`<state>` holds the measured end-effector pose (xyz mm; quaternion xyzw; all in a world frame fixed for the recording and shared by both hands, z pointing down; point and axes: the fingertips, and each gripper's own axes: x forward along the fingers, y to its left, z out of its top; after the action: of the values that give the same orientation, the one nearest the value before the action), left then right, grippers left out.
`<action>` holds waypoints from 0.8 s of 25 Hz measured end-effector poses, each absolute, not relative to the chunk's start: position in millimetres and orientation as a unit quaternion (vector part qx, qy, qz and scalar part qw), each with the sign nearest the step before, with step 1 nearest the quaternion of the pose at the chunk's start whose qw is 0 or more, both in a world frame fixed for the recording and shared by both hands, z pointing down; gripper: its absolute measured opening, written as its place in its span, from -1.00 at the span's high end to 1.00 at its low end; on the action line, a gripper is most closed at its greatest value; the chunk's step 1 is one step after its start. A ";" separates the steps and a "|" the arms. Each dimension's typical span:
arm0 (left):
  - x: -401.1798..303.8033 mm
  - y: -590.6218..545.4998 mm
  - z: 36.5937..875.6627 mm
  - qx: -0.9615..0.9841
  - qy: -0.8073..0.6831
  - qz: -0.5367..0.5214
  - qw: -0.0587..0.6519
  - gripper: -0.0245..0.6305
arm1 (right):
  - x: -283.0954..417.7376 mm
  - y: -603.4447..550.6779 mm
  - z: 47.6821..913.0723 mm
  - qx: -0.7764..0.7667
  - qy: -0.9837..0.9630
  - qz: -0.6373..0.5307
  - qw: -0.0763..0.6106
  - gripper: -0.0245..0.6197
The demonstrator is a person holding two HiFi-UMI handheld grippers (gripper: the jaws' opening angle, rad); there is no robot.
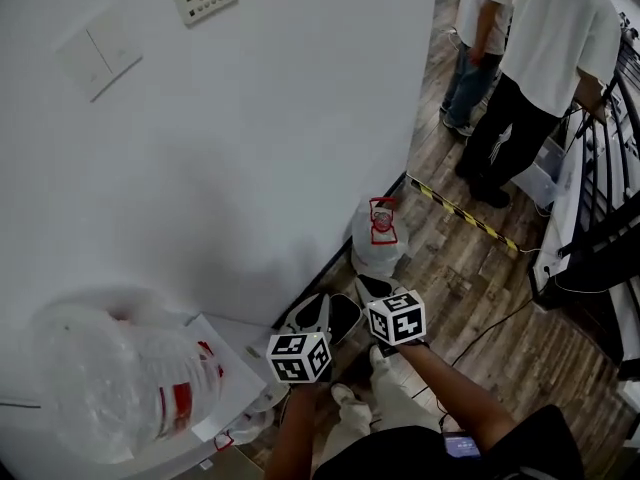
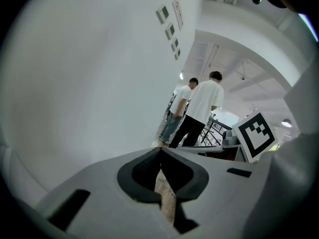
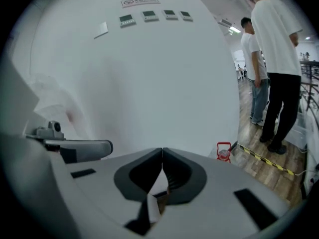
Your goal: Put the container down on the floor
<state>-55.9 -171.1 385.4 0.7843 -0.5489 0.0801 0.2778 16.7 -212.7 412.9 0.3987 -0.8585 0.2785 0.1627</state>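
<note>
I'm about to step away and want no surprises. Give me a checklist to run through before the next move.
1. The container stands on the floor, beside the wall: ok.
2. The left hand-held gripper is shut with nothing held: ok.
3. The right hand-held gripper is shut with nothing held: ok.
4. The two people stand apart from the container: ok.
5. The container's red top is closed: cannot tell.
</note>
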 end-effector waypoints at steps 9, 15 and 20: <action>-51.6 -165.2 313.0 0.807 -0.540 0.056 0.230 0.87 | 10.2 -203.0 342.3 0.397 -0.877 0.239 0.128 0.83; -57.6 -151.1 280.5 0.814 -0.540 0.037 0.209 0.87 | 3.6 -191.6 297.0 0.398 -0.887 0.212 0.100 0.83; -62.3 -139.6 254.2 0.822 -0.538 0.028 0.186 0.87 | -1.6 -186.1 264.0 0.400 -0.894 0.182 0.086 0.83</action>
<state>-62.3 -139.6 254.2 0.8217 -0.5380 0.0285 0.1858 -1.6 -186.1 264.0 0.3996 -0.8943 0.1820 0.0859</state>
